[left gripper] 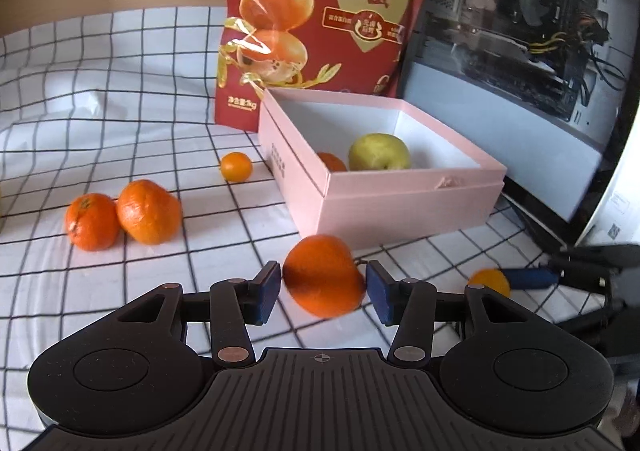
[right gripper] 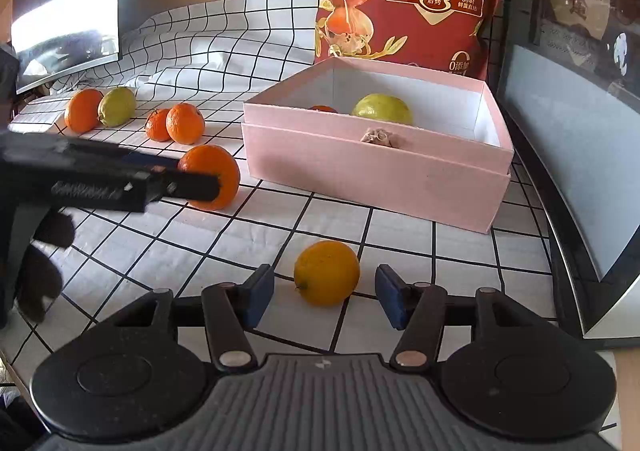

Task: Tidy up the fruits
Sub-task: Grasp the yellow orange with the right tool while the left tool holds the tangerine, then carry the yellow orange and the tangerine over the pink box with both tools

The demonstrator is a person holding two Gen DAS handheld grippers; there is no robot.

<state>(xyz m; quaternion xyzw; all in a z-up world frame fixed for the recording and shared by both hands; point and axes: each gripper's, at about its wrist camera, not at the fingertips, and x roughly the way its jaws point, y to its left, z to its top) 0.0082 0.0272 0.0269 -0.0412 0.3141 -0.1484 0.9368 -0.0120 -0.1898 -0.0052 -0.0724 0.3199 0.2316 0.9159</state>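
My left gripper point(left gripper: 323, 287) has its blue pads on both sides of a large orange point(left gripper: 324, 276), which also shows in the right wrist view point(right gripper: 212, 175). My right gripper point(right gripper: 325, 297) is open around a small yellow-orange citrus point(right gripper: 327, 272) that lies on the cloth, pads apart from it. The pink box point(left gripper: 408, 207) behind holds a green-yellow apple point(left gripper: 379, 152) and a small orange point(left gripper: 331, 162). Two mandarins point(left gripper: 120, 215) and a kumquat point(left gripper: 236, 166) lie to the left.
A red snack bag point(left gripper: 320, 19) stands behind the box point(right gripper: 372, 179). A glass-sided computer case point(left gripper: 532, 63) stands on the right. An orange and a green fruit point(right gripper: 100, 111) lie far left, a monitor point(right gripper: 68, 7) behind them. A checked cloth point(right gripper: 400, 247) covers the table.
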